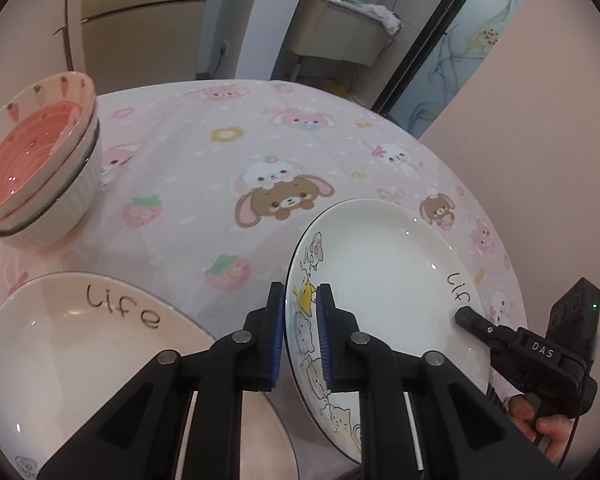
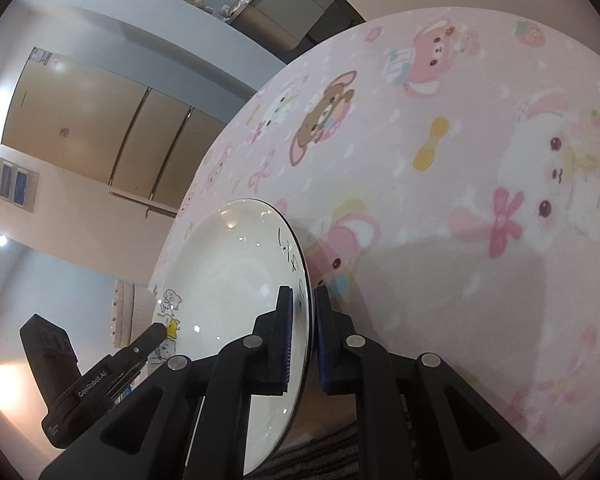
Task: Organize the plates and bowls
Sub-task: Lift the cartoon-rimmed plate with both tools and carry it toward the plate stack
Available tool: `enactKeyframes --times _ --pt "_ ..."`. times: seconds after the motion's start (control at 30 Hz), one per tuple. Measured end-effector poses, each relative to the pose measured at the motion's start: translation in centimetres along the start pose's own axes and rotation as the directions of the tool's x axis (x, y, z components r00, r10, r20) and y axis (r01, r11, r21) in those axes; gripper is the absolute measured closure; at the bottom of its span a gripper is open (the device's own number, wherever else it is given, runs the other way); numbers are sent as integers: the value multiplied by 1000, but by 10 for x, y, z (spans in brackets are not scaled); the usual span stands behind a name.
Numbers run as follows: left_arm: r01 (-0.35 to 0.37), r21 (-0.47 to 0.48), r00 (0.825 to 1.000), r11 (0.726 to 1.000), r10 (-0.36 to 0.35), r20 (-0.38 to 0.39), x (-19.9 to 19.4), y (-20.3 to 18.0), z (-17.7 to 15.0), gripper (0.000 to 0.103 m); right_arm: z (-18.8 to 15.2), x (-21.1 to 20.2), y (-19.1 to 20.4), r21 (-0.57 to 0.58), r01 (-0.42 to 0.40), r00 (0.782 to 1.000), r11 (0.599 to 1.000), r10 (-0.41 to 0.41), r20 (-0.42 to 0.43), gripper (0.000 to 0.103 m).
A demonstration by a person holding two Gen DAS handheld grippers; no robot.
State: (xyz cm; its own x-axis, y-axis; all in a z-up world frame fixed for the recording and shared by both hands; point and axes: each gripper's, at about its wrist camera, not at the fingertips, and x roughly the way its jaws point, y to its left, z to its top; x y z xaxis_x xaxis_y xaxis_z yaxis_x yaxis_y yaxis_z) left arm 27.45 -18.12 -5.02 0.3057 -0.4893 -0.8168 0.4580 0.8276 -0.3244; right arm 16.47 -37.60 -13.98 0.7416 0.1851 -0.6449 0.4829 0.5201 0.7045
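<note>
A white plate (image 1: 380, 276) with cartoon cats and the word "Life" is held by both grippers at opposite rims, tilted above the pink tablecloth. My left gripper (image 1: 302, 304) is shut on its cat-printed rim. My right gripper (image 2: 303, 308) is shut on the "Life" rim of the same plate (image 2: 228, 280). Each wrist view also shows the other gripper's fingertip on the plate: the right one (image 1: 466, 316), the left one (image 2: 158, 330). A second "Life" plate (image 1: 80, 344) lies flat at the lower left. Two stacked bowls (image 1: 40, 160), the pink strawberry one on top, stand at the far left.
The round table wears a pink cartoon-animal cloth (image 1: 220, 152); its edge curves away at the back and right. A hand (image 1: 540, 424) grips the right tool's handle. Cabinets (image 2: 100, 128) and a doorway stand beyond the table.
</note>
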Motion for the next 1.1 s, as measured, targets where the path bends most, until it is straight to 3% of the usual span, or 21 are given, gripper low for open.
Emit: enactKeyframes --times 0.2,0.37,0.57,0.87,1.1 --pt "-48 -16 999 999 48 19 -15 5 -2 92 -2 -11 19 -88 -30 999 996 33 39 90" --pt "7 -45 998 999 -4 70 -39 12 -1 92 -2 -15 24 -99 -94 995 991 97 34 90" --pt "-2 -26 990 1000 6 139 -72 3 0 92 -2 -17 33 -134 -137 988 982 145 50 90" --pt "-76 -35 978 996 82 192 -109 3 -14 92 -15 -6 51 -174 -164 986 971 164 -13 89" --pt "-127 -92 958 988 146 248 -149 21 -33 92 -37 -21 101 -289 -178 984 941 176 -32 89"
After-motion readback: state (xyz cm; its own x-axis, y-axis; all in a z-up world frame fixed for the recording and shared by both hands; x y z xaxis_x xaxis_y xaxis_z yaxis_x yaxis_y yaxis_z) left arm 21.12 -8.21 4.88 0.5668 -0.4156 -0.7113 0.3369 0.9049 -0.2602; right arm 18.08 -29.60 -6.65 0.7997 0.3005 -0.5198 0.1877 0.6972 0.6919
